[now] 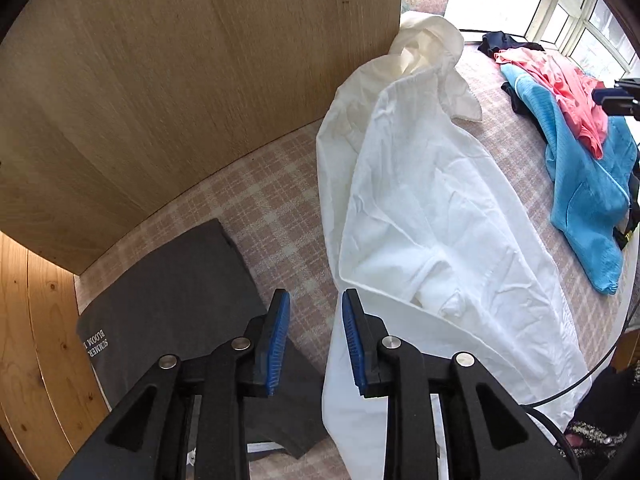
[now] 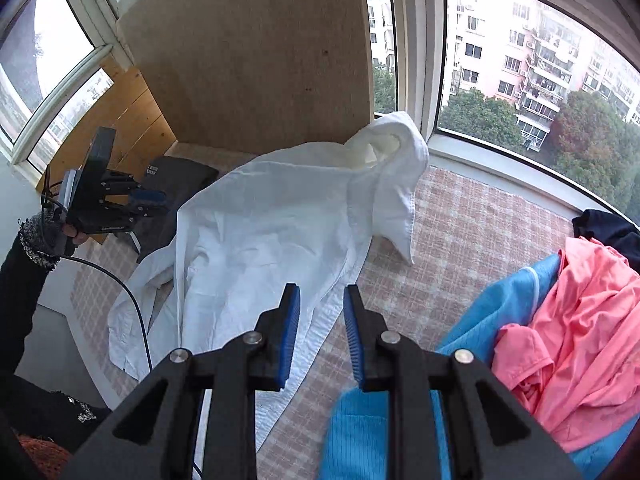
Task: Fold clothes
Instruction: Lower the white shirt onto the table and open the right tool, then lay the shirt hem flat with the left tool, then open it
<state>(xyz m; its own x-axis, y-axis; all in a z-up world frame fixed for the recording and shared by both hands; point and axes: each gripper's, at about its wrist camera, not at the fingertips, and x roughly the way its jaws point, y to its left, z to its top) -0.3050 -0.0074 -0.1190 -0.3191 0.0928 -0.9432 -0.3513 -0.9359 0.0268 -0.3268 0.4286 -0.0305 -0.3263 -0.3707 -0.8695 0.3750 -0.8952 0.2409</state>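
Pink checked cloth (image 1: 280,208) carries the long white hooded cotton jacket (image 1: 432,216), spread flat probably for folding, while left gripper (image 1: 316,344) and right gripper (image 2: 322,336) hover above it, released, grasping nothing.

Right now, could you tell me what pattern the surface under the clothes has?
A pink-and-cream plaid cover, clearest in the right wrist view.

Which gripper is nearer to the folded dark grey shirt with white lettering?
Left. The left gripper hangs open just above the grey shirt, beside the white jacket. The right gripper is across the jacket, by the blue garment.
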